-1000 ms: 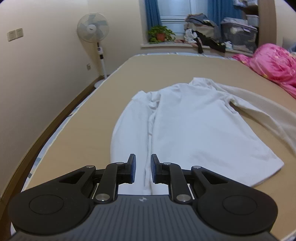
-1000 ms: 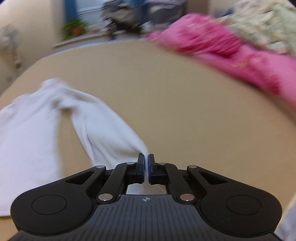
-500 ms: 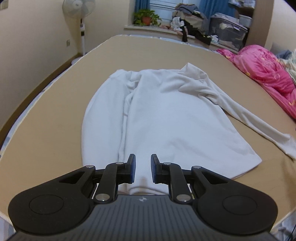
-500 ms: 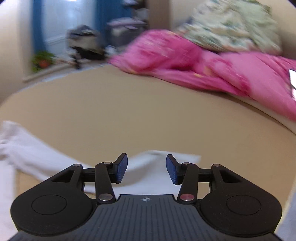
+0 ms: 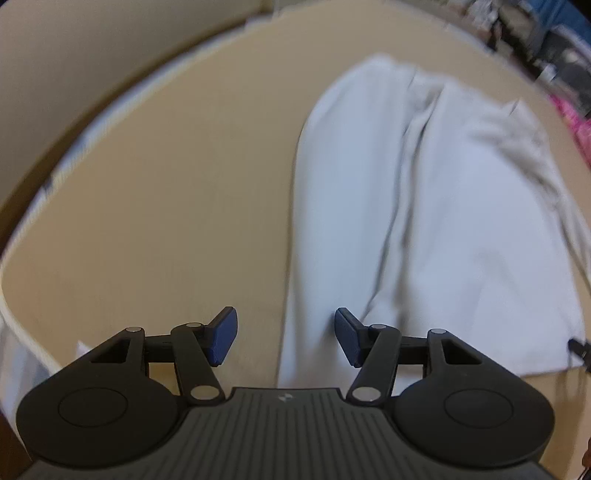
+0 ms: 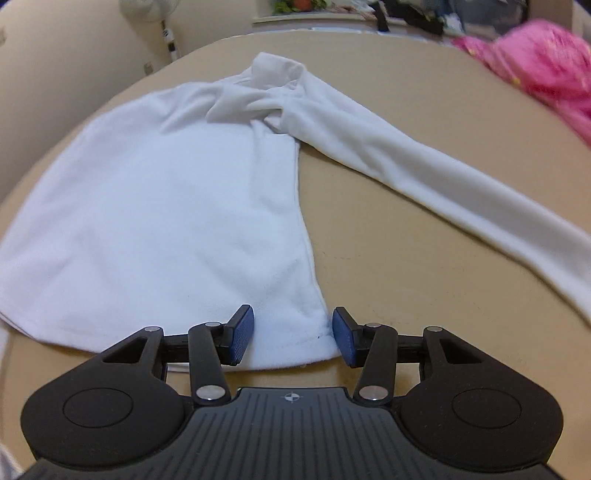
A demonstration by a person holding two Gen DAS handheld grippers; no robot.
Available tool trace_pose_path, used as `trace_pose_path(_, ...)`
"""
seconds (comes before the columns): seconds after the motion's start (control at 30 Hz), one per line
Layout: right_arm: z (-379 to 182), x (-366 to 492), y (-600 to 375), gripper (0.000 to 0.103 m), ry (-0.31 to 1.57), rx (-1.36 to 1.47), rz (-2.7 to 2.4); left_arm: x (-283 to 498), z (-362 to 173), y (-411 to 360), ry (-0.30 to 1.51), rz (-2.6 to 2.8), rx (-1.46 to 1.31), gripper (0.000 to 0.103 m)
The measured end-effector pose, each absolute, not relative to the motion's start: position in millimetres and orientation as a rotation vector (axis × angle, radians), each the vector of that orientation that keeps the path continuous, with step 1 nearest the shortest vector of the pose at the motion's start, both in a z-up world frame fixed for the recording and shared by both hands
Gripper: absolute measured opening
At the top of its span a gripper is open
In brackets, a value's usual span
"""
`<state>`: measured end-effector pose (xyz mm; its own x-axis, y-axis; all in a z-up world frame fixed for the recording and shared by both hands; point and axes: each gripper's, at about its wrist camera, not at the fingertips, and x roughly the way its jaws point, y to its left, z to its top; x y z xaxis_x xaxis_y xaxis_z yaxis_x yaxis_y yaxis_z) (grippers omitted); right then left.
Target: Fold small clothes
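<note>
Right, the white long-sleeved top [image 6: 177, 206] lies flat on the tan bed surface [image 6: 424, 266], its hem toward me and its collar [image 6: 275, 70] at the far end. In the right wrist view 1 sleeve [image 6: 436, 177] runs out to the right across the bed, clear of the body panel, with a wedge of bare tan between them. The shoulder by that sleeve is bunched into folds.

My right gripper [image 6: 293, 334] is parted over the near right corner of the hem; the corner sits between the 2 blue pads [image 6: 242, 332], which do not press on it, so nothing is grasped there.

My left gripper [image 5: 284, 339] has its jaws opening at this moment. The left edge of the top runs between the 2 fingers, nearer the right one, and the pads stand apart from the cloth, so I am holding nothing on this side either. This view is motion-blurred, and a long crease shows down the left part of the garment.

Beyond the top, a pink quilt [image 6: 535, 62] is heaped at the far right of the bed, and a standing fan [image 6: 144, 11] is by the wall at far left.
</note>
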<state>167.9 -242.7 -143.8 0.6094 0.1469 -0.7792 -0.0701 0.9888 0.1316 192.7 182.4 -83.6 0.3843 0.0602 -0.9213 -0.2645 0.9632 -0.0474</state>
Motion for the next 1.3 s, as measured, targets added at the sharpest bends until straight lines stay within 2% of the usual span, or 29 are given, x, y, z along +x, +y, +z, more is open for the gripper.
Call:
trace_pose_path(0.07,-144,168,-242,0.026,0.901,0.085,0.107,194,-86,180,1.176,0.176,-0.172,0.062)
trace_pose_path(0.1,-142,168,-245,0.007,0.902,0.095,0.083,194,-84,176,1.164,0.155,-0.135,0.058)
trace_pose_path(0.17,-138,167,-252,0.006,0.899,0.150,0.061,194,-82,166,1.151,0.105,-0.045,0.022)
trace_pose_path(0.23,-126,161,-270,0.006,0.863,0.212,0.043,193,-79,163,1.133,0.087,0.006,0.004)
trace_pose_path(0.33,-99,140,-293,0.005,0.798,0.249,0.027,193,-66,181,1.061,0.164,-0.001,0.004)
trace_pose_path(0.47,-71,101,-349,0.005,0.799,0.311,-0.089,194,-25,219,0.788,0.447,0.125,0.004)
trace_pose_path(0.53,-78,84,-374,0.005,0.861,0.376,-0.133,199,-15,235,0.722,0.530,0.132,0.009)
trace_pose_path(0.57,-87,74,-382,0.005,0.902,0.407,-0.135,202,-13,241,0.730,0.539,0.117,0.030)
trace_pose_path(0.6,-97,67,-385,0.006,0.948,0.433,-0.121,203,-12,246,0.753,0.531,0.099,0.046)
trace_pose_path(0.63,-104,64,-386,0.006,0.973,0.448,-0.110,201,-10,246,0.762,0.512,0.078,0.069)
trace_pose_path(0.67,-106,61,-386,0.007,0.994,0.455,-0.106,196,-5,240,0.751,0.487,0.066,0.075)
trace_pose_path(0.7,-104,59,-386,0.007,0.974,0.438,-0.111,189,2,231,0.724,0.448,0.061,0.075)
trace_pose_path(0.77,-97,55,-381,0.017,0.897,0.352,-0.132,176,12,214,0.691,0.319,0.031,0.075)
trace_pose_path(0.8,-96,55,-379,0.028,0.877,0.317,-0.134,172,14,207,0.691,0.243,0.002,0.075)
trace_pose_path(0.83,-97,58,-376,0.032,0.876,0.314,-0.127,166,14,198,0.705,0.160,-0.032,0.075)
trace_pose_path(1.0,-113,81,-366,0.033,0.947,0.303,-0.050,181,-16,154,0.868,-0.111,0.002,0.074)
trace_pose_path(1.1,-123,96,-352,0.033,1.007,0.238,-0.050,193,-38,149,0.960,-0.134,-0.002,0.068)
trace_pose_path(1.13,-126,99,-350,0.033,1.026,0.218,-0.057,193,-45,147,0.999,-0.142,-0.013,0.059)
trace_pose_path(1.17,-130,101,-348,0.033,1.043,0.198,-0.069,190,-53,146,1.030,-0.139,-0.004,0.045)
trace_pose_path(1.2,-132,106,-343,0.033,1.045,0.185,-0.081,202,-66,144,1.053,-0.136,0.014,0.038)
trace_pose_path(1.23,-133,107,-343,0.032,1.044,0.182,-0.091,202,-73,143,1.068,-0.133,0.039,0.016)
trace_pose_path(1.27,-134,106,-344,0.030,1.045,0.191,-0.096,202,-78,142,1.073,-0.133,0.062,0.005)
trace_pose_path(1.3,-134,105,-345,0.018,1.043,0.201,-0.101,200,-83,141,1.062,-0.134,0.079,0.005)
